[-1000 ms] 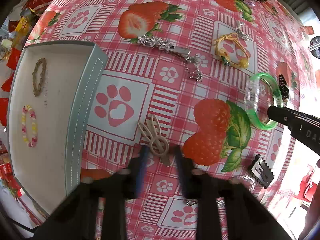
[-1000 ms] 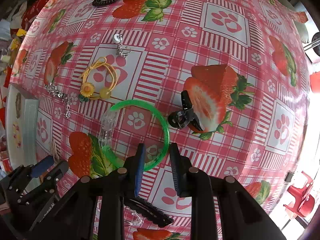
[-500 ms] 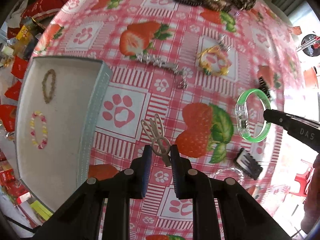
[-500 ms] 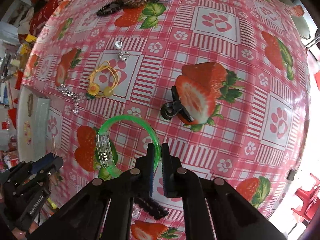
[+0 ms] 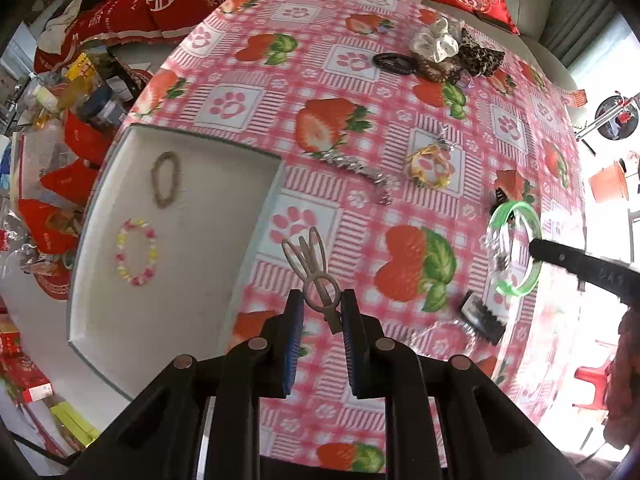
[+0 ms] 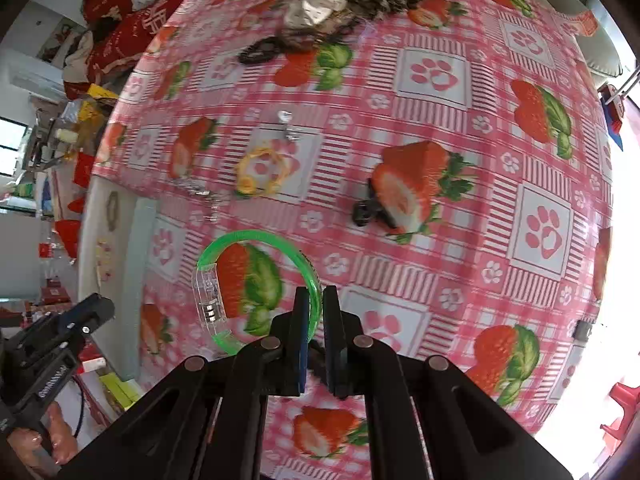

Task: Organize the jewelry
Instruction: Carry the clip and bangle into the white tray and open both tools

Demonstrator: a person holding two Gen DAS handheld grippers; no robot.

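Across the bench (image 5: pixel 400 92), covered in a pink strawberry-and-paw cloth, your two grippers each carry one piece. At the bench's left edge sits the white tray (image 5: pixel 208 280), its grey right wall just left of your left gripper (image 5: pixel 322 316); inside it lie a brown bracelet (image 5: pixel 165 179) and a pastel bead bracelet (image 5: pixel 136 251), well apart, with bare floor around them. Your right gripper (image 6: pixel 316 312) has its jaws nearly closed on the rim of the green bangle (image 6: pixel 256 288), which hangs out to the left of the jaws. Your left gripper's jaws are partly closed, pinching the lower loop of the beige hair clip (image 5: pixel 314 272), whose prongs point up and away. Between the two grippers the cloth is open. Farther out lie a yellow hair tie (image 5: pixel 430 165), a silver clip (image 5: pixel 356 168), and a small black claw clip (image 6: pixel 370 210), all apart from each other. A black comb clip (image 5: pixel 482 318) lies near the bench's near edge. Scrunchies (image 5: pixel 448 48) are heaped at the far edge.
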